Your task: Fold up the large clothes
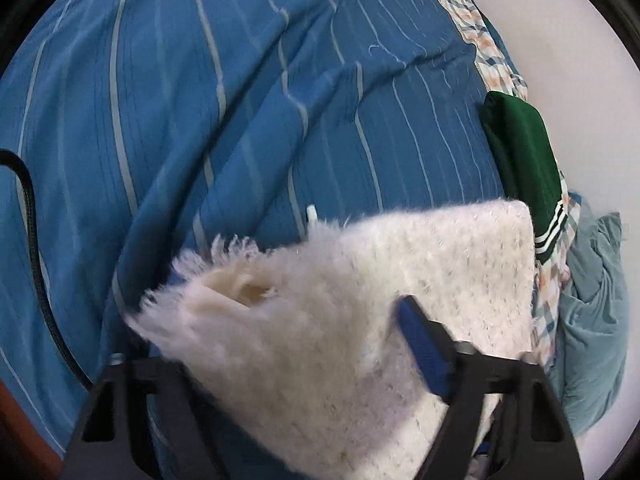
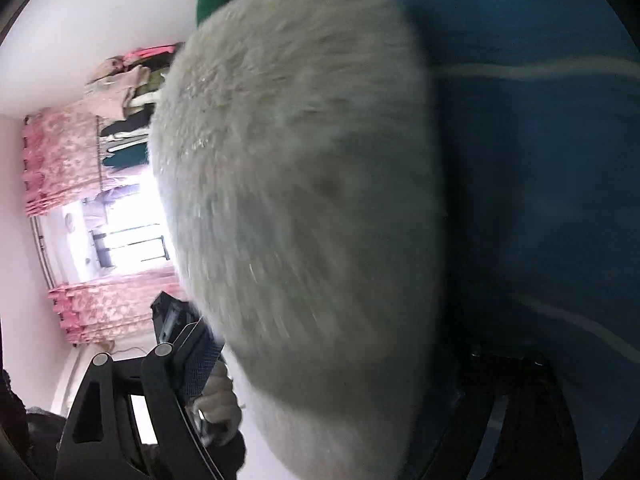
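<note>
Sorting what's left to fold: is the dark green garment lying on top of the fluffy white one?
No, the green garment lies beside the white garment, on the blue striped sheet.

Left tongs' (image 1: 304, 344) left finger behind sweater (image 1: 340, 304)

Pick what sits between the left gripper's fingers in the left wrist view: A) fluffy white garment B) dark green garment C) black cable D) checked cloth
A: the fluffy white garment lies across the left gripper, with the blue-padded finger against it; the dark green garment lies off at the edge of the blue striped bedspread.
</note>
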{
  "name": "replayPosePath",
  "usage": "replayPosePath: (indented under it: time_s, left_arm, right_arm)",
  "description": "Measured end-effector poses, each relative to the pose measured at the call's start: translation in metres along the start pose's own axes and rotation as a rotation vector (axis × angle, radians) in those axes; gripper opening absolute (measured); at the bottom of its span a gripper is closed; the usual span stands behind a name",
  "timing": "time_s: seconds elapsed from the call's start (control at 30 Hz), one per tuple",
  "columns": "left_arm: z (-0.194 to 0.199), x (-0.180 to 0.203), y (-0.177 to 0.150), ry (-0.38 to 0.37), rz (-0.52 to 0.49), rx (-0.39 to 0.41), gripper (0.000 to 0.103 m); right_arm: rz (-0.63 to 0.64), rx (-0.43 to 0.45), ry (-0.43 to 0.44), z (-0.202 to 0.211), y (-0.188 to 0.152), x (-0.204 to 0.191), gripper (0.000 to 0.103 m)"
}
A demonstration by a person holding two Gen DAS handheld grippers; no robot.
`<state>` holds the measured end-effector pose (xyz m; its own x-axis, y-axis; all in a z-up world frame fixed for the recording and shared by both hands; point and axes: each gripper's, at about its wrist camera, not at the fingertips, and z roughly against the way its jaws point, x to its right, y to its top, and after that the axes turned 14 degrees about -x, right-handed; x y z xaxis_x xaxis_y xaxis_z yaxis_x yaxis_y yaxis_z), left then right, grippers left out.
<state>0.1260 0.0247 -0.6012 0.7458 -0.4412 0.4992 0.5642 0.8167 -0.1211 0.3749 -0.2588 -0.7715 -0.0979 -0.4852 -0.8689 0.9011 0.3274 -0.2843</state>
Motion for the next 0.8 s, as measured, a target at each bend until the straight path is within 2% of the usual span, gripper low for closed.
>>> replayPosePath:
  time_s: [0.03,0.1,0.13,0.17,0.27,0.4,0.53,0.63,0.8]
  left_arm:
    - [0.002,0.001,0.000,0.002,-0.005,0.006,0.035]
    - [0.006,0.008,0.001,0.032,-0.027,0.028,0.023]
    - [0.005,0.011,0.005,0.038,-0.031,0.032,0.020]
    - [0.009,0.013,0.007,0.049,-0.035,0.040,0.020]
    - [0.021,0.019,0.010,0.042,-0.042,0.042,0.017]
    - [0.043,0.036,0.014,0.042,-0.102,0.057,0.016]
    - [0.068,0.054,0.027,0.024,-0.146,0.059,0.016]
    - [0.085,0.075,0.048,-0.010,-0.189,0.057,0.016]
    - [0.100,0.132,0.100,-0.081,-0.286,0.015,0.016]
  right_arm:
    - [0.023,-0.010,-0.023,-0.008,0.008,-0.009,0.089]
    - [0.031,-0.014,-0.040,-0.023,0.019,-0.019,0.087]
    - [0.027,-0.007,-0.033,-0.026,0.022,-0.021,0.079]
    - [0.019,0.003,-0.011,-0.028,0.024,-0.022,0.068]
    - [0.013,0.038,0.037,-0.028,0.025,-0.029,0.061]
    - [0.007,0.078,0.118,-0.027,0.029,-0.054,0.059]
    - [0.014,0.103,0.156,-0.025,0.036,-0.090,0.058]
    - [0.017,0.131,0.172,-0.020,0.049,-0.119,0.058]
    - [0.016,0.229,0.172,-0.004,0.082,-0.177,0.058]
